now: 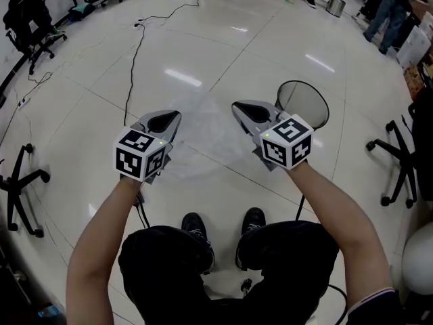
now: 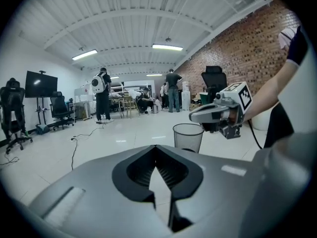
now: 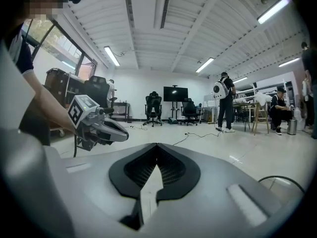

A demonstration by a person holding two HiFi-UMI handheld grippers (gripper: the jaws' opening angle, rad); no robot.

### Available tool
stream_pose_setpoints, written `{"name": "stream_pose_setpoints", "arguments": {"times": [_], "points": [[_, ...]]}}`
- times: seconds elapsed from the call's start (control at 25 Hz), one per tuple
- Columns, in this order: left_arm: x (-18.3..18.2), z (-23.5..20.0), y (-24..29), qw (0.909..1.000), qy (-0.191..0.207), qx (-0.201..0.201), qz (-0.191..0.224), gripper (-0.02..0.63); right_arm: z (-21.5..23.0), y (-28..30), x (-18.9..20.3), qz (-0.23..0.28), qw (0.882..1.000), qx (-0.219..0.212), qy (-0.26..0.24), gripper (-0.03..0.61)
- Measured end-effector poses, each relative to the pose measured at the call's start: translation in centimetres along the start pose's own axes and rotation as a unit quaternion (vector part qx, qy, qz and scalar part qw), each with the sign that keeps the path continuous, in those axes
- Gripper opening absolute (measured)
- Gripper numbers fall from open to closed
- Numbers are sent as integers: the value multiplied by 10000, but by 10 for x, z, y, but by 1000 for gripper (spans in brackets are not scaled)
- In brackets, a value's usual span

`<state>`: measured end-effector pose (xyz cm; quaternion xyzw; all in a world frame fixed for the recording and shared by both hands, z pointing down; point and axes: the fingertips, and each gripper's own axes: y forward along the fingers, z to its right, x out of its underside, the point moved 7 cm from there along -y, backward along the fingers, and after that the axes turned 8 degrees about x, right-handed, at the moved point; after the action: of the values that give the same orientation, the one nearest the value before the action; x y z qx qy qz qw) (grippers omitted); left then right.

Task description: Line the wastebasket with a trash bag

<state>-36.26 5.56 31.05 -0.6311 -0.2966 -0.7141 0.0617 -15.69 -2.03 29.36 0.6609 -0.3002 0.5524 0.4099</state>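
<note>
Near the wastebasket, left tongs and right tongs both clenched on the trash bag.

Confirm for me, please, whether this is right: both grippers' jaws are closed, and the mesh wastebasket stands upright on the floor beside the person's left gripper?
Not quite: the wastebasket stands upright on the floor beside the right gripper, not the left gripper, as the head view shows. The rest holds: both grippers' jaws are closed.

Trash bag between left gripper and right gripper — wastebasket beyond (rightward).
</note>
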Motion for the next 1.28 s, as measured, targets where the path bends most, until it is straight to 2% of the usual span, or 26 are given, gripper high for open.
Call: {"name": "stream_pose_setpoints", "arguments": {"times": [0.24,0.56,0.8,1.0,1.28], "points": [[67,-21,9,9981,-393,-343,-319,11,16,17,39,-143,9998,35,127,2],[184,-27,8,9894,-843,-563,-1035,26,27,37,128,-675,9976,-39,171,8],[226,-36,13,9848,-965,-780,-1216,59,34,55,181,-898,9958,-21,201,9],[256,-37,19,9772,-1253,-814,-1506,126,37,61,226,-1407,9888,16,505,52],[308,-42,17,9578,-1758,-1071,-2004,250,38,58,286,-2172,9729,53,796,144]]}}
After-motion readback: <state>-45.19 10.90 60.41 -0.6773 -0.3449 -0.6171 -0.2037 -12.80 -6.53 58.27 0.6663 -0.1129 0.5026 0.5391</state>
